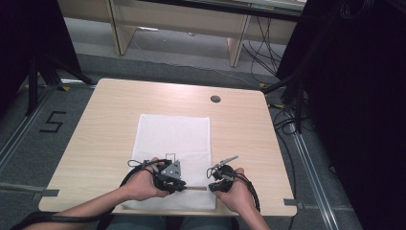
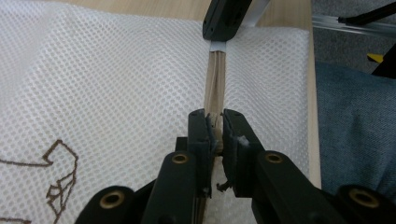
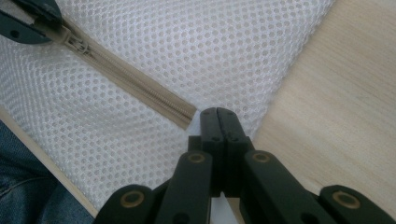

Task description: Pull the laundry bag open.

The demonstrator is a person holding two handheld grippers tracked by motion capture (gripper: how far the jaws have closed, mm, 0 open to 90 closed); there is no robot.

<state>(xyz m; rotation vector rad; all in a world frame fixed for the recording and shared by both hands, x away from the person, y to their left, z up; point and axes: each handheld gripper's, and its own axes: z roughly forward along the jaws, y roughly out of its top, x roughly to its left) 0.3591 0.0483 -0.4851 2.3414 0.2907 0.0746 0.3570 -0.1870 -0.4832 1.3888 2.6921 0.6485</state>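
White mesh laundry bag [image 1: 174, 143] lies flat on the surface [image 1: 105, 120], beige zipper [image 3: 135, 81] along its near edge. Left hand-held gripper [image 2: 215, 135] pinches what looks like the slider; right hand-held gripper [image 3: 218, 116] clamps the bag's corner at the zipper end. Step: zipper travel. Next: pull left while right anchors.

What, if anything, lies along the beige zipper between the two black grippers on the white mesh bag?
Nothing visible does. The left gripper is shut on the zipper pull; the beige zipper runs bare across the white mesh bag to the right gripper, shut at its end.
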